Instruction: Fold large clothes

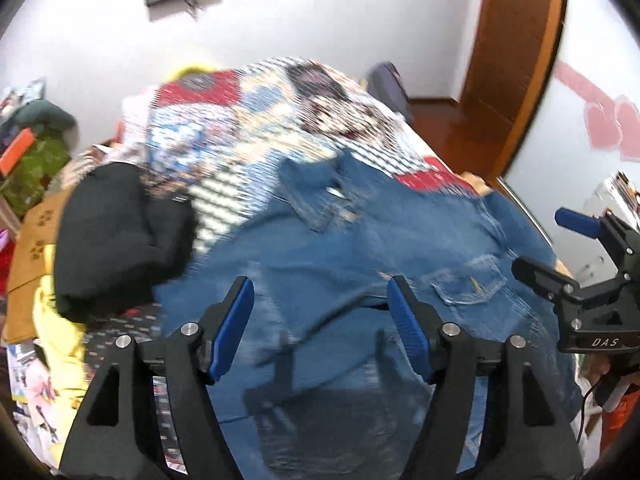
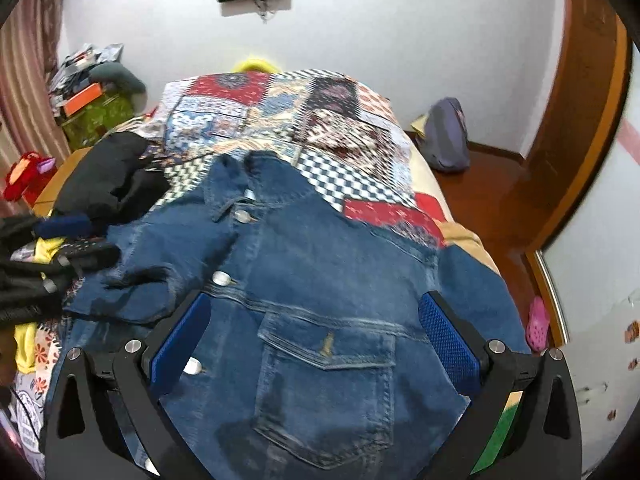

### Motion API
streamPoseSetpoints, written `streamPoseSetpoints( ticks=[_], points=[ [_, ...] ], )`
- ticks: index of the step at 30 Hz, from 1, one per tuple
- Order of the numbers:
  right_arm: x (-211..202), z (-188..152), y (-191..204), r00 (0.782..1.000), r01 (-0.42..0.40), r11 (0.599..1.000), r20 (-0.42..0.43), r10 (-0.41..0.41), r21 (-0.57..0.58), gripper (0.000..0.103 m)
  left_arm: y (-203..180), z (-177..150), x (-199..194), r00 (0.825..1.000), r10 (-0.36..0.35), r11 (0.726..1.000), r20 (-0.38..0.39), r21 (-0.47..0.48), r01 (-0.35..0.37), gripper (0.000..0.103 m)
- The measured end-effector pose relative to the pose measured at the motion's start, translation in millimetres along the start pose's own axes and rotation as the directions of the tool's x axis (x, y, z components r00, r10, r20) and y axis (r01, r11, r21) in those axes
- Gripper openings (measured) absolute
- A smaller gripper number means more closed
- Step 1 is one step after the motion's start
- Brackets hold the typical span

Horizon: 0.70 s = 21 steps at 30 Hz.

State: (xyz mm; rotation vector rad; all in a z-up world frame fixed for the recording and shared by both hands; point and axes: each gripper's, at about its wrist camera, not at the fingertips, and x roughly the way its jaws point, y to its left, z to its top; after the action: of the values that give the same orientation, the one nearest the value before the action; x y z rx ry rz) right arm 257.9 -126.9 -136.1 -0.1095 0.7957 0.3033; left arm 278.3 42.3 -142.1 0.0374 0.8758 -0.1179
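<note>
A blue denim jacket lies front-up on the patchwork bedspread, collar toward the far end; it also shows in the right wrist view with its buttons and a chest pocket. My left gripper is open and empty, hovering above the jacket's middle. My right gripper is open and empty above the chest pocket; it also shows at the right edge of the left wrist view. The left gripper shows blurred at the left edge of the right wrist view.
A folded black garment lies on the bed left of the jacket. The patchwork bedspread runs to the far wall. Cardboard box and yellow cloth at left. A purple backpack sits on the wooden floor at right.
</note>
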Motion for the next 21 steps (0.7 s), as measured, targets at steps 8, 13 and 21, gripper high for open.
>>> streamPoseSetpoints(
  ticks=[8,13,21],
  points=[
    [21,17,65,0.997,-0.081,0.987,-0.028,0.077,-0.141,0.103,86,-15,-16,0.989,0.145,0.986,0.006,-0.081,-0.144,0.074],
    [53,13,113,0.98,-0.178,0.949,-0.131,0.148,-0.259,0.103,125,-41,-5,0.983,0.173,0.973,-0.058,-0.143,-0.179,0.074],
    [103,-3,167,0.963,-0.192,0.887,-0.254,0.088,-0.42,0.101,147,-81,17,0.974,0.172,0.965,-0.146,-0.173,-0.196,0.074]
  ],
)
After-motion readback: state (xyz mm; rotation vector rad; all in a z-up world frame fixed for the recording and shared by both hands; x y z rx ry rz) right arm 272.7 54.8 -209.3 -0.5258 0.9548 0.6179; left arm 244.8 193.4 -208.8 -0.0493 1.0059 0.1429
